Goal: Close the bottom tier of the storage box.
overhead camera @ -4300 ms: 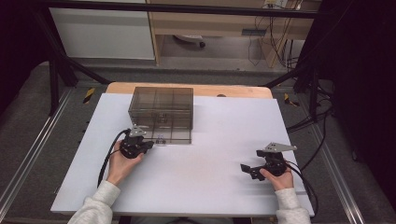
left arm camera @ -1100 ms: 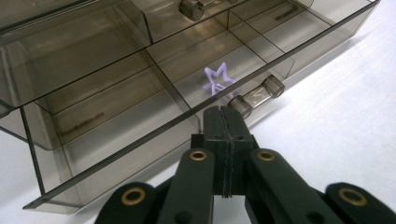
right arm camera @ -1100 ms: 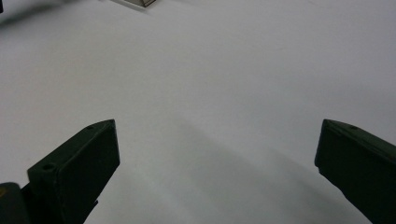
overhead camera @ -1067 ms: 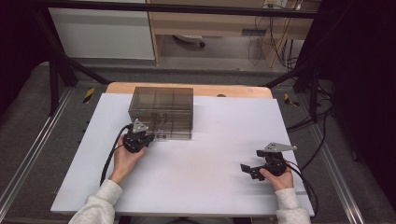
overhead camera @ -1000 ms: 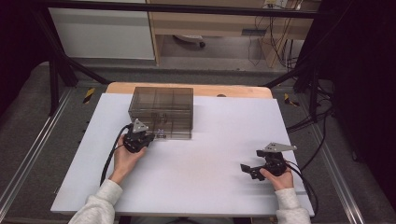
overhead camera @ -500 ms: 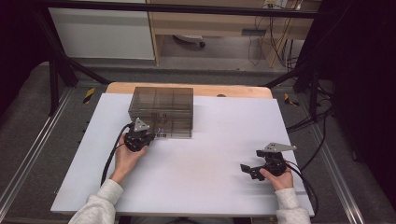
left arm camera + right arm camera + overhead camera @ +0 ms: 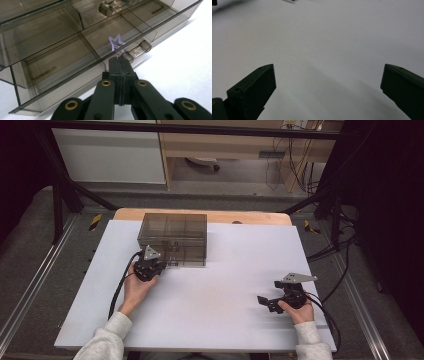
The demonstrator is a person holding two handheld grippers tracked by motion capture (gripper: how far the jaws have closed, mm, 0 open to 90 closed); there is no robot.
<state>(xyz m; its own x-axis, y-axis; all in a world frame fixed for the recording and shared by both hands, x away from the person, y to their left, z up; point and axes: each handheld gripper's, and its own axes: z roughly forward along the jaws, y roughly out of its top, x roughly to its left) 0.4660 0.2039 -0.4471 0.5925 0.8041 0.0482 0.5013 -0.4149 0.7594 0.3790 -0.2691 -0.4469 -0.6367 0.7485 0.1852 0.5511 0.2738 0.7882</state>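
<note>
A: Here, at a white table (image 7: 225, 295), a person is working two hand-held grippers beside a smoky transparent drawer box (image 7: 172, 237). What is the left gripper (image 7: 159, 266) doing?

B: It is sitting clenched, its two black jaws pressed flat together with nothing between them. In the left gripper view, the closed left gripper (image 7: 120, 65) is pointing at the box's lower drawer front, and the drawer's small clear knob (image 7: 136, 51) is lying just ahead of the tips and slightly to their right. Whether the tips are touching the knob, the pictures are not showing clearly.

A: So the box is directly in front of that gripper?

B: Yes, right up against it, with the divided compartments running away beyond the jaws. A second knob (image 7: 106, 8) is showing on the drawer above.

A: And the right gripper (image 7: 265, 301)?

B: It is resting released, well apart from the box, low on the table surface. In the right gripper view its jaws are standing wide, with bare white tabletop (image 7: 324, 50) spreading between and ahead of them.
</note>
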